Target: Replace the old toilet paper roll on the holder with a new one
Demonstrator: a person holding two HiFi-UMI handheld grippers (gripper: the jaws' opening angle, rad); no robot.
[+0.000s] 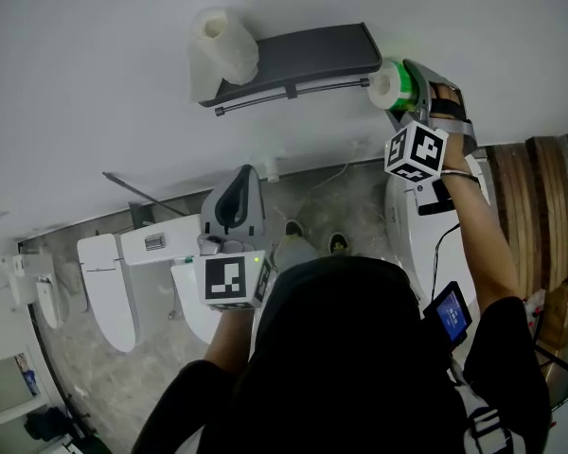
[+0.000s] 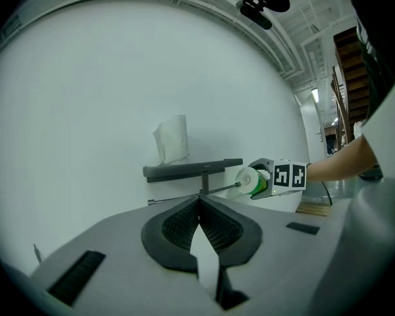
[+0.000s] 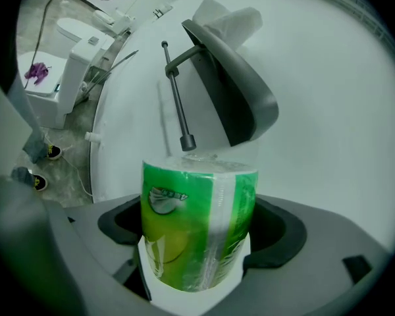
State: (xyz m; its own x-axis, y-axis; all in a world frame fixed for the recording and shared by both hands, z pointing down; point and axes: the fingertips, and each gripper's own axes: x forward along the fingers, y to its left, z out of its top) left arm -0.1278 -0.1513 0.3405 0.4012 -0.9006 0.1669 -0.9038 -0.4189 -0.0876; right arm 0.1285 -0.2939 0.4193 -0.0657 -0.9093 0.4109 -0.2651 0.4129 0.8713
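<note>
Grip: right gripper (image 3: 201, 242) is clamping the new roll (image 3: 197, 203), a glossy green-wrapped cylinder.
Ahead: the holder's thin dark rod (image 3: 176, 97) is pointing its capped tip at the roll's end.
Risk: film over the core may be blocking the tip, or slipping in the jaws.
Beyond: soft white roll (image 1: 225, 45) is sitting on the grey shelf (image 1: 312, 55).
Left gripper (image 2: 199, 206): jaws meeting, holding nothing.

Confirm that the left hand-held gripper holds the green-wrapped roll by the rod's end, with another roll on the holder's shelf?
No: the right hand-held gripper holds the green-wrapped roll by the rod's end, with another roll on the holder's shelf; the right gripper view shows it.
</note>
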